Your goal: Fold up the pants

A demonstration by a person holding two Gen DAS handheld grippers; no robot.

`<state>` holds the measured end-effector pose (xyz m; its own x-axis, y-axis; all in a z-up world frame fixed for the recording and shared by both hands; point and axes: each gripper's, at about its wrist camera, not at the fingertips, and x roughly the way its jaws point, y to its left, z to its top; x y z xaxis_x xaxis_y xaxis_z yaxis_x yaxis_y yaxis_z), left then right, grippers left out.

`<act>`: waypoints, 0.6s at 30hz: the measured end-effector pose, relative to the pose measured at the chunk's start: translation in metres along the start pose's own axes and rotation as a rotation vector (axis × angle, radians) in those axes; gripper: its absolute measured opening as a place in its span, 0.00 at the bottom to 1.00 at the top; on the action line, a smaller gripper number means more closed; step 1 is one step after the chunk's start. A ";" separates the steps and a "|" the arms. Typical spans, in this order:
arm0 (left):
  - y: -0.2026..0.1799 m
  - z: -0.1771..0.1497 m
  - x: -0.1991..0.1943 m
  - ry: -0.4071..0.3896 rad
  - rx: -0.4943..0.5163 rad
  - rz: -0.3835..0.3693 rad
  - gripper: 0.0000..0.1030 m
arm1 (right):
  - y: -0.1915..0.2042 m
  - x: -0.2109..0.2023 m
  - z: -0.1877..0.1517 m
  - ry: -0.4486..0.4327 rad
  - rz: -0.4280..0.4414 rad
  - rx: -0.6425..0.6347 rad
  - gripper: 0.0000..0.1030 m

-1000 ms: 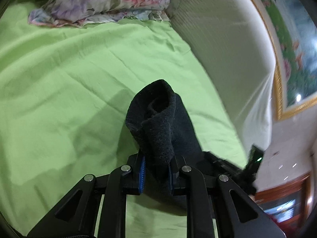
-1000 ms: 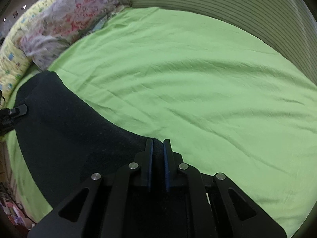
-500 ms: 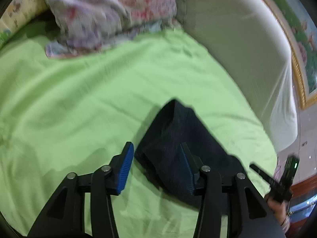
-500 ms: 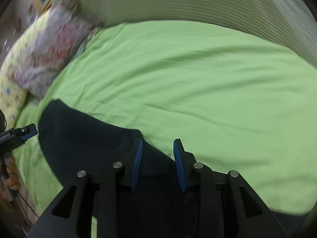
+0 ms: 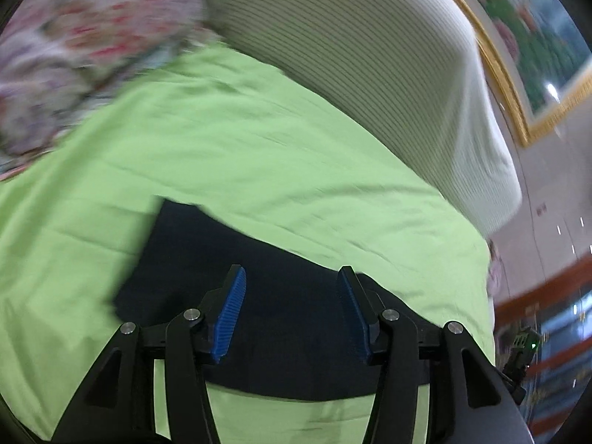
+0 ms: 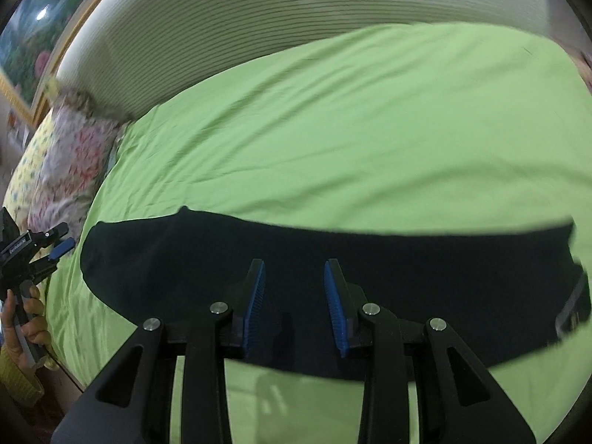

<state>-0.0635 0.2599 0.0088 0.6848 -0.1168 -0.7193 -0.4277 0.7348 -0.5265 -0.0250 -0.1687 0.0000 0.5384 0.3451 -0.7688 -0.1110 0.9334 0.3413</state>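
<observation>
1. Both grippers have let go – the left gripper [image 5: 292, 310], jaws widening, and the right gripper [image 6: 295, 305], jaws moderately apart, hold nothing.
2. The dark pants [image 6: 388, 270] lie flat on the green bed [image 6: 333, 118], from nine to three o'clock.
3. Likely one fold done – blur hides creases.

floral pillow [image 5: 85, 48] blurred, pants [image 6: 481, 277] edge smeared

Green-sheeted bed [image 6: 370, 129] — dark pants [image 6: 370, 277] spread flat, floral pillow [image 6: 70, 162] at edge.
</observation>
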 end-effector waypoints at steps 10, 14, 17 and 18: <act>-0.111 -0.027 0.067 0.184 0.210 -0.104 0.57 | -0.074 -0.046 -0.053 -0.061 -0.075 0.254 0.43; -0.153 -0.040 0.088 0.252 0.299 -0.130 0.60 | -0.098 -0.058 -0.066 -0.087 -0.101 0.338 0.45; -0.186 -0.050 0.107 0.308 0.358 -0.158 0.61 | -0.113 -0.065 -0.072 -0.107 -0.115 0.395 0.48; -0.196 -0.052 0.112 0.322 0.374 -0.163 0.61 | -0.118 -0.068 -0.073 -0.113 -0.121 0.409 0.48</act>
<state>0.0658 0.0685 0.0079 0.4835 -0.4062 -0.7754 -0.0498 0.8716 -0.4877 -0.1093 -0.2952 -0.0278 0.6177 0.2012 -0.7603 0.2861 0.8429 0.4556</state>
